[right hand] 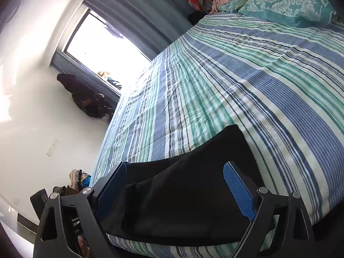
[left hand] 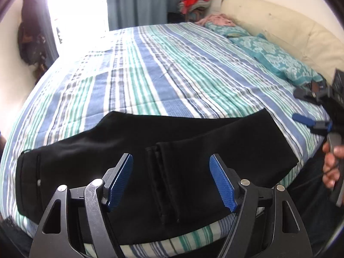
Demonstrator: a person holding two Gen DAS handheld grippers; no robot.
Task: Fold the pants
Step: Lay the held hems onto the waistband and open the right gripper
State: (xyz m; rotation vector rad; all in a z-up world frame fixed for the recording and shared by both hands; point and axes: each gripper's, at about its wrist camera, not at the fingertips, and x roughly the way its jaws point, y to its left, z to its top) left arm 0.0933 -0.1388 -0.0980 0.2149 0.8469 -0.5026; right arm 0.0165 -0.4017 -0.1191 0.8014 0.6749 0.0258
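Black pants (left hand: 150,150), folded flat on striped quilted bedspread (left hand: 172,68); left gripper (left hand: 172,180) and right gripper (right hand: 175,191), ribbed blue pads, both jaws wide, empty.

Black pants (left hand: 163,150) on striped bed (left hand: 172,64)

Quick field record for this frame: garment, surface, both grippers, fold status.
garment: black pants, lying flat across the near edge of the bed, one end folded over the middle
surface: striped bedspread
left gripper: open above the pants, nothing between the fingers
right gripper: open, over the pants' end, empty
background: teal pillows
fold status: partly folded
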